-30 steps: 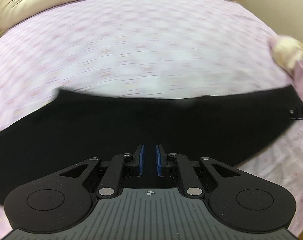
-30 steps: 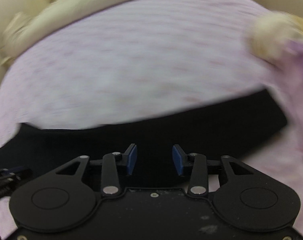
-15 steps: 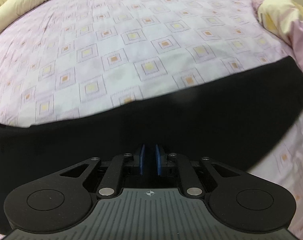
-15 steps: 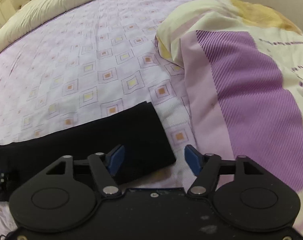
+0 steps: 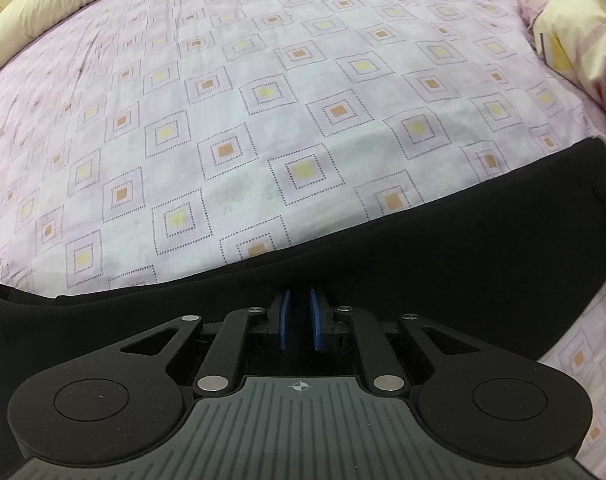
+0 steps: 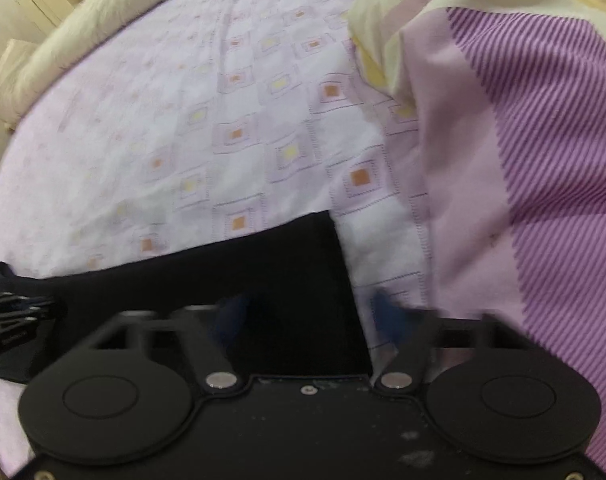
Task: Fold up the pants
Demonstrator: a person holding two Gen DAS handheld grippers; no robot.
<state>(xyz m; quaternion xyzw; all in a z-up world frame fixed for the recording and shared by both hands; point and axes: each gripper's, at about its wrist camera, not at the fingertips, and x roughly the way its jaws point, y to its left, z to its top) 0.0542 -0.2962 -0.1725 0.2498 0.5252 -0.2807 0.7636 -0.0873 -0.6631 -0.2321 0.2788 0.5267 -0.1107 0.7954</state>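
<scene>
**Taking hold of the pants end for a fold**

The right claw (image 6: 311, 312) is hanging half open over the short end of the black pants (image 5: 423, 280). Its jaws have just been closing, and the end edge of the cloth is lying between them, but the pads are not pressing on it. The picture is blurred there. The left claw (image 5: 299, 312) is almost closed, with only a thin slit. It is pointing down onto the middle of the pants, and I cannot tell whether any cloth is pinched.

The pants are lying flat as a long band along the near edge of the bed. To my judgement, a grasp for a fold across the length is being prepared. Next, the right claw is needing to close fully on the end.

The bed sheet (image 5: 263, 120) is spreading beyond, pale with small squares. A purple striped quilt (image 6: 543, 160) is lying at the right edge, and a cream pillow (image 5: 43, 8) at the far edge.
</scene>
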